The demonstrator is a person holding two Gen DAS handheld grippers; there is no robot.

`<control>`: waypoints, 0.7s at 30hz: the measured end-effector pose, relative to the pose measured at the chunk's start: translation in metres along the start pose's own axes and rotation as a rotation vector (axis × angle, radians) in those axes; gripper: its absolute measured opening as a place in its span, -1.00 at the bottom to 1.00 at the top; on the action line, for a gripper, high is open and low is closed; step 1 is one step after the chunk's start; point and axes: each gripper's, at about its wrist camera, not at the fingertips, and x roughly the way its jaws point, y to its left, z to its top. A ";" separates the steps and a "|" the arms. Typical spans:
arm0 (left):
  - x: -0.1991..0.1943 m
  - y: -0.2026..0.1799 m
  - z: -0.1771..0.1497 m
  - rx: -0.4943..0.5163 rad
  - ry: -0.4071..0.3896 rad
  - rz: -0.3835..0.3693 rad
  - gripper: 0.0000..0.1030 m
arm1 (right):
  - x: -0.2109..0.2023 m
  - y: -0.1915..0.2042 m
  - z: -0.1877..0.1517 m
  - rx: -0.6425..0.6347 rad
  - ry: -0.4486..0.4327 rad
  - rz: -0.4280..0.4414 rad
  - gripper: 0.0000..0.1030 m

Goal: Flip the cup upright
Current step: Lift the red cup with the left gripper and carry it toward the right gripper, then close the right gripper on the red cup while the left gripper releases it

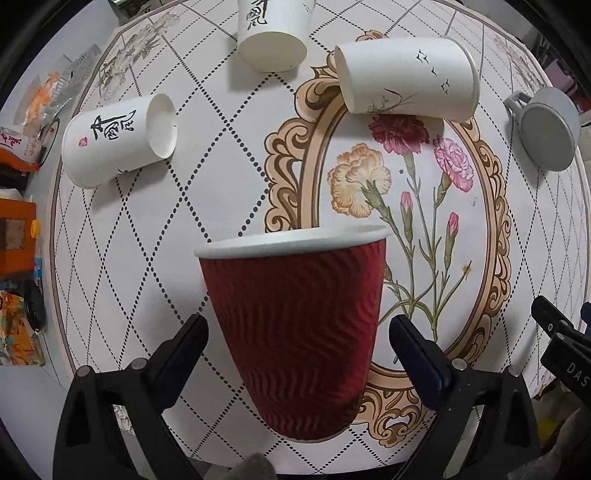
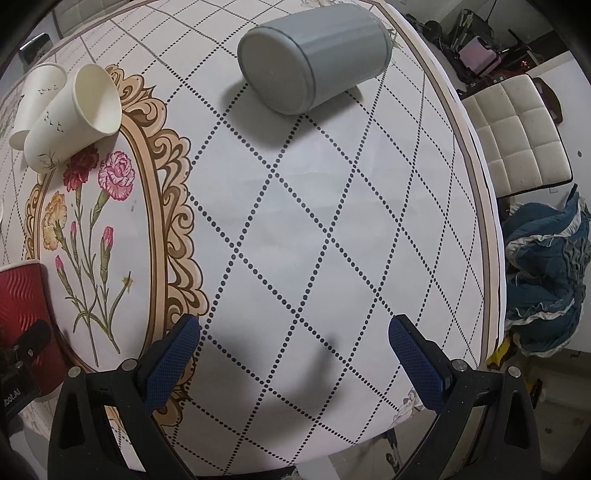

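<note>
A red ribbed paper cup [image 1: 295, 332] stands upright on the table, rim up, between the fingers of my left gripper [image 1: 297, 345]. The jaws stand open, with a gap on each side of the cup. It also shows at the left edge of the right wrist view [image 2: 20, 306]. My right gripper [image 2: 294, 339] is open and empty above the table. A grey mug [image 2: 314, 62] lies on its side ahead of it, bottom facing me; it also shows in the left wrist view [image 1: 546, 129].
Three white paper cups lie on their sides: one at left [image 1: 118, 140], one at top [image 1: 271, 33], one at upper right [image 1: 406, 79]. The table edge [image 2: 484, 221] runs at the right, with a white chair [image 2: 517, 136] and blue cloth [image 2: 546, 277] beyond.
</note>
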 end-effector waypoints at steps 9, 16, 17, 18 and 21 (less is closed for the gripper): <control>-0.024 0.005 -0.007 -0.032 -0.024 -0.020 0.94 | -0.007 -0.003 -0.002 0.002 -0.018 0.004 1.00; -0.066 0.016 -0.020 -0.074 -0.080 -0.019 0.95 | -0.016 -0.007 -0.008 0.016 -0.029 0.030 1.00; -0.074 0.022 -0.023 -0.089 -0.095 -0.011 0.95 | -0.018 -0.008 -0.007 0.023 -0.032 0.048 1.00; -0.082 0.027 -0.026 -0.102 -0.114 -0.006 0.94 | -0.020 -0.009 -0.007 0.034 -0.036 0.076 1.00; -0.101 0.045 -0.034 -0.132 -0.171 0.051 0.95 | -0.027 -0.008 -0.008 0.051 -0.049 0.137 1.00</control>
